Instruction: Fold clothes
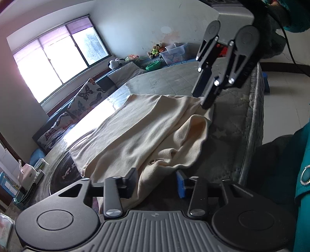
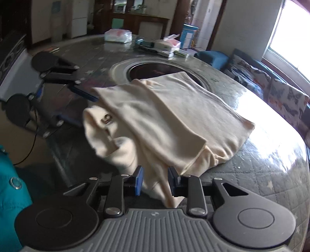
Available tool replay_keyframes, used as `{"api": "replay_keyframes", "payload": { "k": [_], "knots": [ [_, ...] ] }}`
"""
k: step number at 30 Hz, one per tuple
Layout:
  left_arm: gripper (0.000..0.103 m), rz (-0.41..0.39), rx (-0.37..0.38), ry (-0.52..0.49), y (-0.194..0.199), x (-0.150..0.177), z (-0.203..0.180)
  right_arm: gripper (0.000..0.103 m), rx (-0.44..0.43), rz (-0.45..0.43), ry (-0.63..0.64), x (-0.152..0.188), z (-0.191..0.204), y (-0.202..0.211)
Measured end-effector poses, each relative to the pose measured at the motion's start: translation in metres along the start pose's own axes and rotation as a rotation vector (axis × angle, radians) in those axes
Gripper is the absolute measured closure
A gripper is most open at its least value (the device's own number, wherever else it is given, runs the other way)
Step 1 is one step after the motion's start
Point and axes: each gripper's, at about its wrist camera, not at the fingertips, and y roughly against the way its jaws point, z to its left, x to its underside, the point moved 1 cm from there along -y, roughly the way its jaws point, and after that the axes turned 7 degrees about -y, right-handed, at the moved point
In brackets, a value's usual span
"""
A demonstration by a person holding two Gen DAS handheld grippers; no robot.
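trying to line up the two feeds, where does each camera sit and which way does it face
Left wrist: sits on the left hand-held gripper, faces along the cream garment toward the window; teal sleeve at right.
Right wrist: sits on the right hand-held gripper, faces across the table toward the cabinets; teal sleeve at lower left.
Shared: the garment, the table, each other's gripper.

left gripper [image 1: 158, 182]: 6 o'clock of its own view, tilted downward, jaws part open, cream cloth between them, pads not clearly pressing | right gripper [image 2: 155, 182]: 6 o'clock of its own view, angled steeply down, jaws part open with cloth hanging between; at 1 o'clock in left view
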Motion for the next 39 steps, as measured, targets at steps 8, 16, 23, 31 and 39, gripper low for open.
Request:
{"api": "replay_keyframes", "payload": {
  "k": [8, 16, 23, 31, 39],
  "knots": [
    [0.093, -0.035, -0.027, 0.16, -0.003, -0.007, 0.031, 0.064, -0.001, -0.007, 0.161, 0.01, 0.027, -0.003],
    [0.094, -0.051, -0.028, 0.27, -0.014, -0.018, 0.058, 0.064, 0.022, -0.073, 0.193, -0.004, 0.025, -0.022],
    [0.09, -0.035, -0.009, 0.278, -0.014, -0.012, 0.061, 0.082, -0.027, -0.065, 0.101, -0.021, 0.009, -0.046],
    [0.065, -0.01, -0.054, 0.167, 0.001, 0.003, 0.037, 0.093, -0.066, -0.07, -0.021, -0.031, -0.008, -0.037],
    [0.081, 0.036, -0.111, 0.066, -0.01, 0.018, 0.032, 0.093, -0.035, -0.099, -0.043, -0.038, -0.012, -0.028]
  ]
}}
